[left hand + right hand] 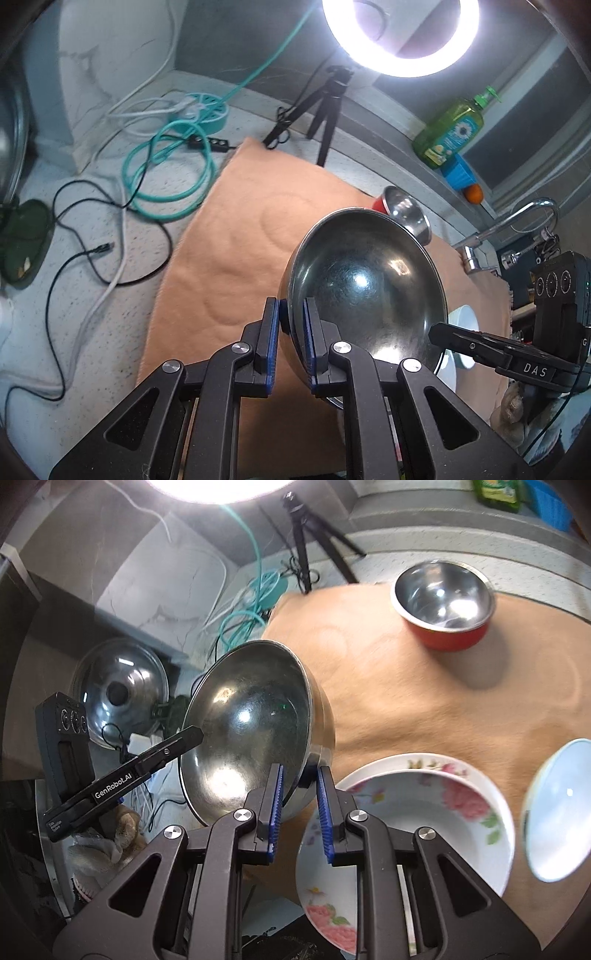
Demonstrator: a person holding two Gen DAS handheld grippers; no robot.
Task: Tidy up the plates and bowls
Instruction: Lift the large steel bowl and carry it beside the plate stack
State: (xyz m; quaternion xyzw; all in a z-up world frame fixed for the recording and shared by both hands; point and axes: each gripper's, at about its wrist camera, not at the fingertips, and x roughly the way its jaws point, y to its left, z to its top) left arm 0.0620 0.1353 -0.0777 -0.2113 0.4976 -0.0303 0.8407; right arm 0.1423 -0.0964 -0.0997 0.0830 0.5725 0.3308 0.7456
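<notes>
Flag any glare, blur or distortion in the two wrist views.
Left wrist: the ring light blows out white at top; sharp highlights on the steel bowl; fisheye bends the towel edges. Right wrist: the same light clips the top edge; the red bowl and pale bowl look motion-smeared; the flowered plate stays fairly crisp.

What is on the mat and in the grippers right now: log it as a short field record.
left hand-held gripper: shut on large steel bowl, pinching its rim
right hand-held gripper: open, astride the same bowl's rim
bowl pose: tilted, lifted off the peach mat
on mat: red steel-lined bowl, floral plate, pale blue bowl
</notes>
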